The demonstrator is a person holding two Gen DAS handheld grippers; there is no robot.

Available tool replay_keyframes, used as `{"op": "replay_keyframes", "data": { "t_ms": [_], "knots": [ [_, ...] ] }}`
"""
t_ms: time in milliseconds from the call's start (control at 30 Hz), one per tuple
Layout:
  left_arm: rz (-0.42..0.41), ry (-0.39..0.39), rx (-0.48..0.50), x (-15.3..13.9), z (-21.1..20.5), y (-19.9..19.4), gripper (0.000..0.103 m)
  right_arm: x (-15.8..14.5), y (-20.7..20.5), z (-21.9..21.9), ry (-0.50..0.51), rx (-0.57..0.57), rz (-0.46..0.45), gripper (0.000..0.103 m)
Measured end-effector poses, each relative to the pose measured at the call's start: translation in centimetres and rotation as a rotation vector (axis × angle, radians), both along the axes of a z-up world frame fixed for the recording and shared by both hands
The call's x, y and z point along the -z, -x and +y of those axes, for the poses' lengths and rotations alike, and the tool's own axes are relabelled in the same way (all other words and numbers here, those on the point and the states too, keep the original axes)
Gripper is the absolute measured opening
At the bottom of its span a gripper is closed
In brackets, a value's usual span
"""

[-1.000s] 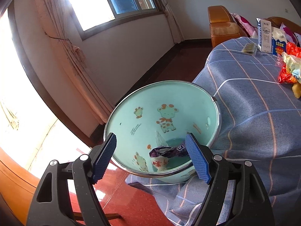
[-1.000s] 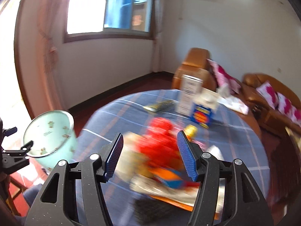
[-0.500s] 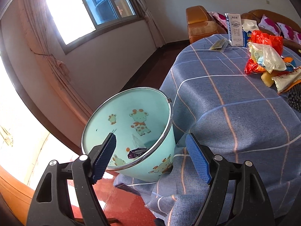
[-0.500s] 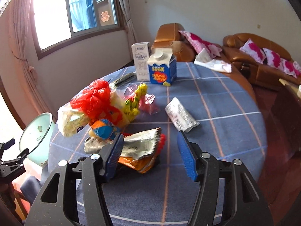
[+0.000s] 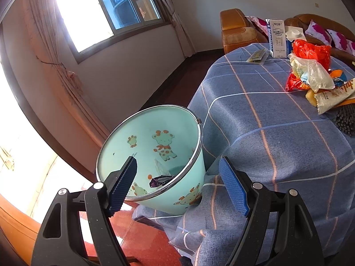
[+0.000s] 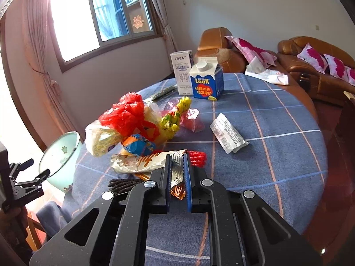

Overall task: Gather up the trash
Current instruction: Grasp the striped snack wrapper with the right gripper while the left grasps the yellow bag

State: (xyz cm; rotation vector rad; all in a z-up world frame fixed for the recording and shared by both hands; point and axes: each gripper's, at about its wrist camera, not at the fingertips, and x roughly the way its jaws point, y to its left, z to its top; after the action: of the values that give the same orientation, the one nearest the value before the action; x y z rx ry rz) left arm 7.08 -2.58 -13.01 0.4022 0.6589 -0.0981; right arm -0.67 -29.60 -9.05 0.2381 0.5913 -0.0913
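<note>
The right gripper [image 6: 177, 166] pinches its fingers on the end of a white snack wrapper [image 6: 142, 163] in the trash pile on the worktop [image 6: 277, 150]; the left gripper [image 5: 177, 186], fingers spread and empty, hovers by the bin [image 5: 190, 190]. Lifting may drag neighbouring wrappers off the edge.

bright window [image 6: 99, 20] – curtains | white walls | brown sofa [image 6: 315, 66] | red floor [image 5: 144, 239]

The left tool [image 5: 177, 186] is held with its blue pads spread wide, gripping nothing. The right tool [image 6: 177, 166] has its pads drawn nearly together, angled downward.
</note>
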Motion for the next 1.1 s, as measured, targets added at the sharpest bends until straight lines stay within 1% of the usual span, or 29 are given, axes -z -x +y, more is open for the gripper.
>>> {"op": "replay_keyframes", "data": {
  "t_ms": [200,333,467,567,633,700,800,833,867,900,933,967,1000,1100],
  "knots": [
    [-0.013,-0.016,0.023,-0.4,-1.2,0.4,0.075,-2.0,1.6,-0.8,-0.049,-0.029,-0.07,0.005],
    [-0.028,-0.023,0.04,-1.1,-2.3,0.6,0.075,-3.2,3.0,-1.7,-0.047,-0.02,-0.11,0.004],
    [-0.045,-0.035,0.075,-1.6,-4.2,1.0,0.075,-4.3,4.7,-3.5,-0.072,0.005,-0.153,0.003],
    [-0.052,-0.053,0.108,-1.7,-5.8,1.5,0.075,-4.2,5.2,-4.3,-0.074,0.01,-0.152,0.003],
    [-0.054,-0.066,0.126,-1.6,-6.5,1.9,0.075,-3.6,5.3,-4.8,-0.088,0.009,-0.135,0.003],
    [-0.052,-0.076,0.133,-1.4,-6.9,2.1,0.075,-2.5,5.5,-5.0,-0.072,0.0,-0.105,0.005],
    [-0.046,-0.081,0.129,-1.2,-7.0,2.0,0.075,-0.5,5.8,-5.5,-0.045,0.023,-0.045,0.012],
    [-0.044,-0.08,0.126,-1.2,-7.0,1.9,0.075,0.4,5.9,-6.1,-0.046,0.046,-0.028,0.021],
    [-0.044,-0.081,0.122,-1.1,-6.9,1.8,0.075,1.0,5.9,-6.5,-0.048,0.061,-0.016,0.025],
    [-0.044,-0.081,0.121,-1.1,-6.9,1.7,0.075,1.7,5.8,-7.1,-0.058,0.076,0.0,0.031],
    [-0.044,-0.08,0.121,-1.1,-6.8,1.7,0.075,2.4,5.7,-7.7,-0.077,0.085,0.011,0.039],
    [-0.044,-0.08,0.121,-1.1,-6.8,1.7,0.075,2.8,5.6,-8.0,-0.088,0.085,0.016,0.044],
    [-0.044,-0.079,0.12,-1.1,-6.8,1.7,0.075,3.1,5.5,-8.0,-0.088,0.084,0.02,0.053],
    [-0.039,-0.075,0.121,-0.8,-7.0,1.5,0.075,3.4,4.9,-7.8,-0.083,0.073,0.026,0.054]
  ]
}}
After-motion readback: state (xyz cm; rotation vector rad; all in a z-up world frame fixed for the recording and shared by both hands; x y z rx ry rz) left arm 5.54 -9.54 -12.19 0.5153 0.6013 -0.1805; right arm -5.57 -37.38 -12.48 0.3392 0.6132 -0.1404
